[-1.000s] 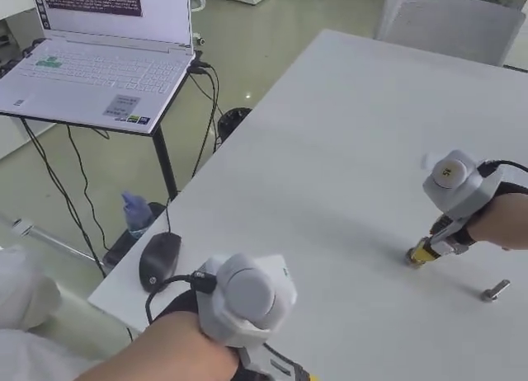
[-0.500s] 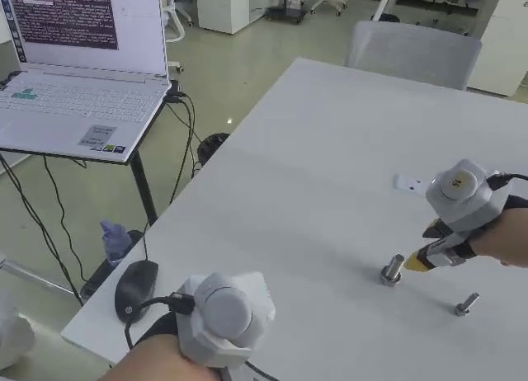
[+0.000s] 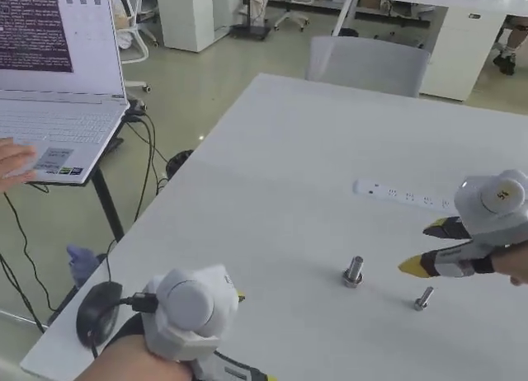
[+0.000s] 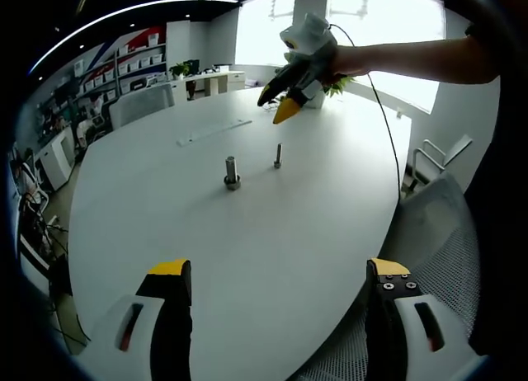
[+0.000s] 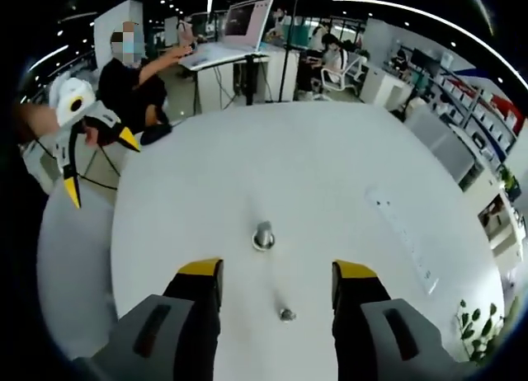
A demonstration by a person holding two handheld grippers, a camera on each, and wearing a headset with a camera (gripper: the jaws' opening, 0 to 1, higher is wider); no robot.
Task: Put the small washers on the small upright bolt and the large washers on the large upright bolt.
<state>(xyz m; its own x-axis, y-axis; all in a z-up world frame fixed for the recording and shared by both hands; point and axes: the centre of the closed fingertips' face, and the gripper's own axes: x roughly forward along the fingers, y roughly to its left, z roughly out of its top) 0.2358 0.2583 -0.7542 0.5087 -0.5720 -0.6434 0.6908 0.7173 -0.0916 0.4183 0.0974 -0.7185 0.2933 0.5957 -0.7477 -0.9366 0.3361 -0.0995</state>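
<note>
Whereas a second ago my right tongs (image 3: 417,247) were down on the large bolt (image 3: 353,271) with their tips at it, and half a second ago just beside it, they now hang raised and apart from it on its right, jaws spread and holding nothing. The large bolt stands upright on its head on the tabletop (image 3: 272,175). The small bolt (image 3: 423,298) is just to the right of the large bolt and a little nearer to me; in the left gripper view it looks upright too. My head has turned since then, so the whole scene sits differently in the head view.

My left tongs (image 4: 278,270) are wide open with nothing between them, low at the near edge of the tabletop, well apart from the large bolt and aimed toward it.

Bare white tabletop lies all around the large bolt, which stands well in from every edge. A power strip (image 3: 396,194) lies beyond the large bolt toward the far side. A mouse (image 3: 97,303) sits at the near left corner, far left of the large bolt. Off the tabletop, further left still, a laptop (image 3: 49,84) is open on a stand with a hand (image 3: 15,162) on it. A chair (image 3: 367,63) stands at the far edge.
</note>
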